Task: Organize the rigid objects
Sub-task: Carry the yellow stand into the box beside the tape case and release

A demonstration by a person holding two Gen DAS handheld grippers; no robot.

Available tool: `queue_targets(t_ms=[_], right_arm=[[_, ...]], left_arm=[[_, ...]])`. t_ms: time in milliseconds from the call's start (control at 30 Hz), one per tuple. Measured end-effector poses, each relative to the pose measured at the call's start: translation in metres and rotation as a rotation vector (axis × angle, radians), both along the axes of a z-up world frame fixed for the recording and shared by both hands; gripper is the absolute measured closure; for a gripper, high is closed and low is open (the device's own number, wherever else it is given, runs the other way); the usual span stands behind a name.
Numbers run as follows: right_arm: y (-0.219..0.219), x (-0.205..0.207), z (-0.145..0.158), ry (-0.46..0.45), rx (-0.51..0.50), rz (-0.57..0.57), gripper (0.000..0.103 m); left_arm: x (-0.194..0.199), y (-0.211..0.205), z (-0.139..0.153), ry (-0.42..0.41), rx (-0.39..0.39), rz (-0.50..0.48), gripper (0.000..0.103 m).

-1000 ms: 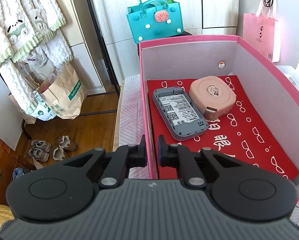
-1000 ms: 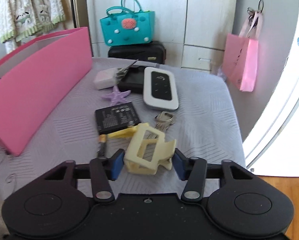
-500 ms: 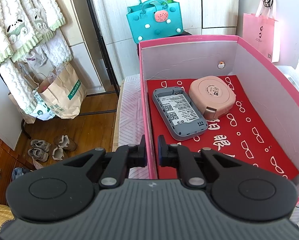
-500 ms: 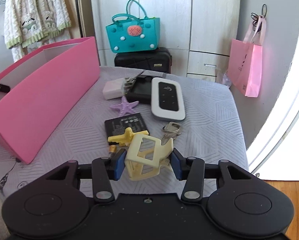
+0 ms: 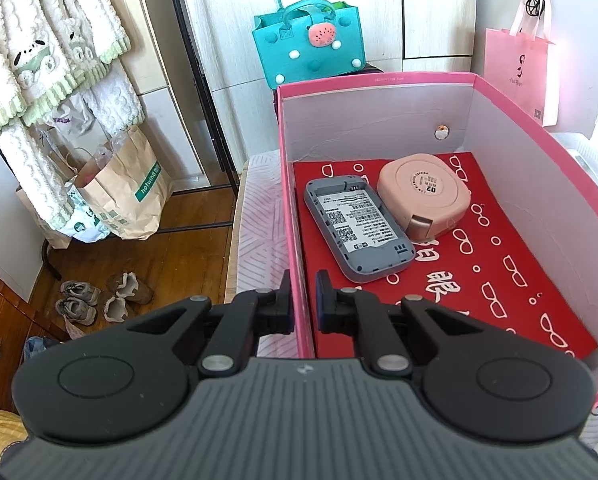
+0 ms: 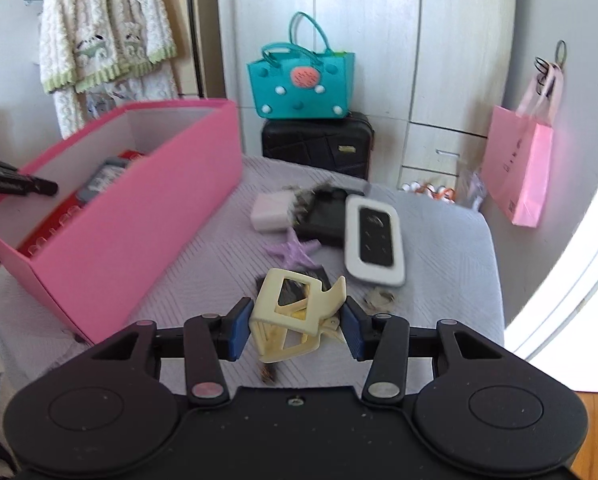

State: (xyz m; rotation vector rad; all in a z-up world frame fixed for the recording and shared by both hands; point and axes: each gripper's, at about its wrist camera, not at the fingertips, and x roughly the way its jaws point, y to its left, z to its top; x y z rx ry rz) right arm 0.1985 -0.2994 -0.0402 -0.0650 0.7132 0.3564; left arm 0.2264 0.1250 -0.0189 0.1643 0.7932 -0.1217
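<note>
My left gripper (image 5: 303, 300) is shut on the near left wall of the pink box (image 5: 297, 240). Inside the box on a red mat lie a grey device (image 5: 357, 226) and a round pink case (image 5: 423, 196). My right gripper (image 6: 297, 328) is shut on a cream hair claw clip (image 6: 295, 316) and holds it above the bed. The pink box (image 6: 139, 232) stands to its left, with my left gripper's finger at its far end. On the bed lie a white device (image 6: 375, 240), a purple starfish (image 6: 295, 252), a white charger (image 6: 269, 212), keys (image 6: 381, 300) and a black battery partly hidden behind the clip.
A teal bag (image 6: 303, 80) sits on a black suitcase (image 6: 319, 140) beyond the bed. A pink paper bag (image 6: 519, 164) hangs on the right wall. Left of the bed are a wood floor, shoes (image 5: 99, 296) and paper bags (image 5: 119, 196).
My right gripper has lifted the cream clip off the bed and risen, so the inside of the pink box now shows. The left gripper has not moved.
</note>
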Motion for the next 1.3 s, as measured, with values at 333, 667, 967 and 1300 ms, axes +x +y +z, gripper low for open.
queue_targets(t_ms=[333, 667, 967, 1300], right_arm=[[0.058, 0.012, 0.064, -0.132, 0.100, 0.211, 0.051], [0.170, 0.069, 0.060, -0.219, -0.227, 0.367, 0.051], [0.207, 0.121, 0.022, -0.172, -0.475, 0.331, 0.051], [0.208, 0.127, 0.011, -0.080, -0.487, 0.333, 0.050]], left_arm=[[-0.001, 0.001, 0.001, -0.004, -0.006, -0.006, 0.094], [-0.001, 0.002, 0.002, -0.010, -0.007, -0.005, 0.094], [-0.001, 0.002, 0.002, -0.018, -0.018, -0.003, 0.094], [-0.002, 0.004, 0.002, -0.023, -0.027, -0.003, 0.094]])
